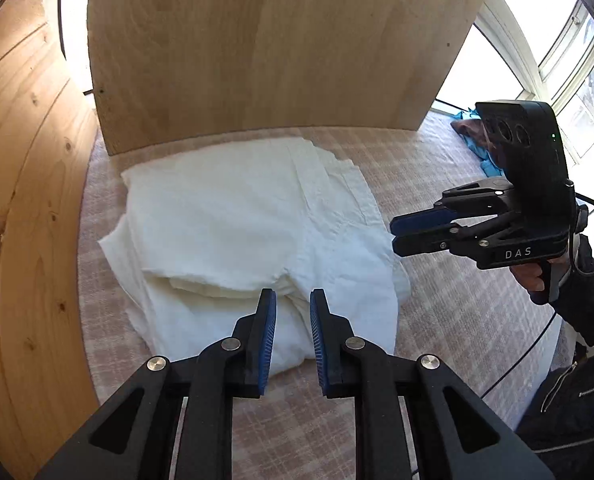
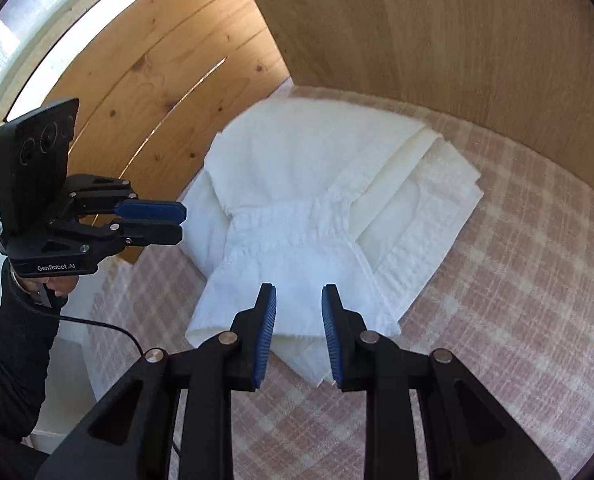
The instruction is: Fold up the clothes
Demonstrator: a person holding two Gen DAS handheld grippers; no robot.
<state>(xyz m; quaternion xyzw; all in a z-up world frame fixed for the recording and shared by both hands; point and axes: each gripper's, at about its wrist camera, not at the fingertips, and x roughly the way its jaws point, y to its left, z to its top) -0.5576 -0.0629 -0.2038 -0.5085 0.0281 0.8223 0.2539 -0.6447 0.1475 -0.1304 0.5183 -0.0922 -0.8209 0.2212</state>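
A pink-and-cream checked cloth (image 1: 437,320) covers the work surface, its weave soft and slightly nubby. A pale plywood panel (image 1: 265,48) stands upright along the far edge, and knotty pine boards (image 1: 25,200) with a warmer orange tone wall off the left side. Bright windows (image 1: 569,60) with white frames fill the far right, and a small heap of blue and brown cloth (image 1: 477,136) lies below them at the far right of the surface.

The white garment (image 1: 257,232) lies in the far left part of the surface, just in front of the plywood, folded into a rough block with loose layered edges; its fabric is crinkled, with a gathered band (image 2: 293,220) running across it.

The left gripper (image 1: 293,300) hangs over the garment's near edge, its ribbed blue pads parted with a clear gap, holding nothing. The right gripper (image 1: 395,232), black plastic held by a dark-sleeved hand (image 1: 537,276), floats just right of the garment, also parted and empty
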